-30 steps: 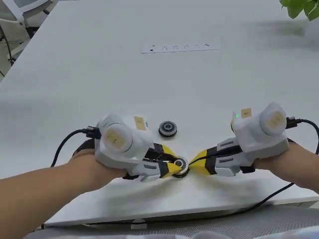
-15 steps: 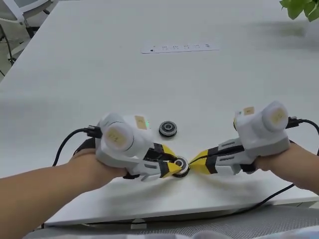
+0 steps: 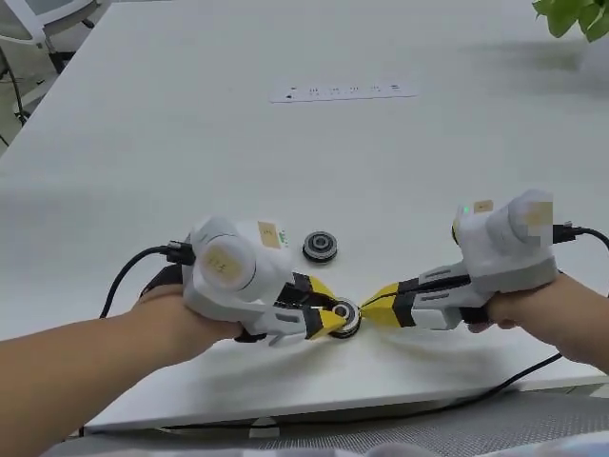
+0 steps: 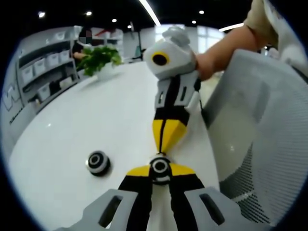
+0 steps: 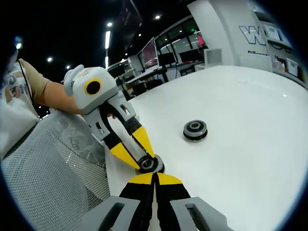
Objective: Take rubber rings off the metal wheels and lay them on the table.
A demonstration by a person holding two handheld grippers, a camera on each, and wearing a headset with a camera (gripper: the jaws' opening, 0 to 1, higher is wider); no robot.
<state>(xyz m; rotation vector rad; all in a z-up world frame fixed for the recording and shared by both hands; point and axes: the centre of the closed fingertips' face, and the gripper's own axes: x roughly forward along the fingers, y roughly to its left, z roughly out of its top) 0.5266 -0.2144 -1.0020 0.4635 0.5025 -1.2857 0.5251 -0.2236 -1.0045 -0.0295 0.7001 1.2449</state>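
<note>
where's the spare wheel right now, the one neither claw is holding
The loose metal wheel lies flat on the white table in the head view, just beyond the left claw and the clamped wheel, apart from both.

My left gripper point(image 3: 333, 317) covers most of the metal wheel point(image 3: 344, 315). Its yellow jaw tips are clamped over the rim, so I cannot tell whether a rubber ring sits on it. My right gripper point(image 3: 367, 308), jaws pressed together, hides the wheel's edge where its tips meet it. Far beyond both tools, the power strip point(image 3: 343, 91) has sockets too small to read, and a leafy plant point(image 3: 573, 13) is cut off at the corner.
</note>
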